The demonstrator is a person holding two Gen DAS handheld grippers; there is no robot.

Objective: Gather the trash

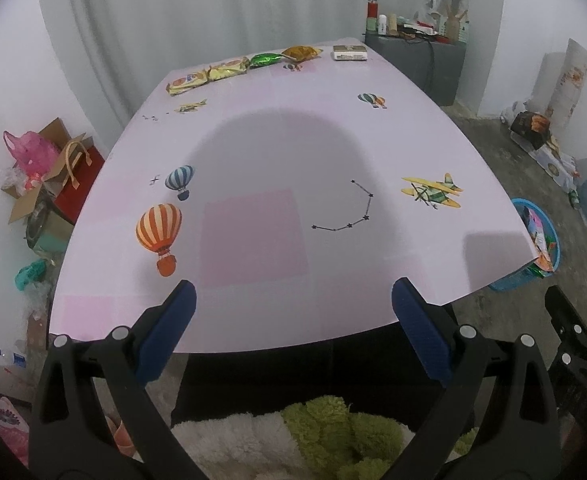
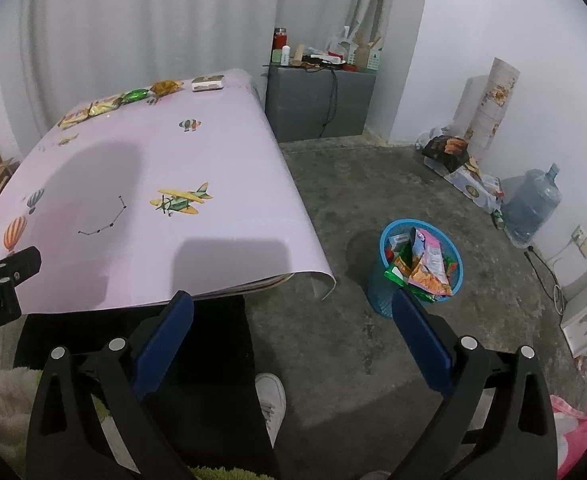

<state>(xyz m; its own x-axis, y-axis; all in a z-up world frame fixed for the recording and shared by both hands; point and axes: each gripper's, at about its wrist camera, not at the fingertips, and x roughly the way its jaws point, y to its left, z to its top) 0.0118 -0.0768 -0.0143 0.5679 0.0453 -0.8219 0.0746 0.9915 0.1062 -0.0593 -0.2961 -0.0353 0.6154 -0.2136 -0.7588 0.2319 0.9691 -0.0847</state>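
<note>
The left gripper [image 1: 293, 300] is hovering over the near edge of the pale pink surface [image 1: 285, 152] with its blue-padded fingers [image 1: 169, 332] spread wide and gripping nothing. The right gripper [image 2: 293, 312] is hanging just off the surface's near right corner, above the grey concrete floor [image 2: 373, 184], its fingers [image 2: 421, 328] likewise spread apart and empty. A white shoe [image 2: 271, 396] is showing on the floor below the right gripper. Just beyond the right gripper, on the floor beside that corner of the surface, a round blue plastic basket [image 2: 385, 240] is standing, already filled with crumpled snack wrappers [image 2: 425, 264]. The near and middle parts of the surface are carrying only printed balloons and a yellow plane. Along the far edge of the surface, the remaining trash is lying in a row: two yellow snack packets [image 1: 209, 74], a shiny green wrapper [image 1: 265, 59], an orange-brown wrapper [image 1: 301, 53] and, apart at the far right corner, a small white box [image 1: 350, 53]. Behind the surface, a grey cabinet [image 2: 317, 100] is standing against the curtain.
</note>
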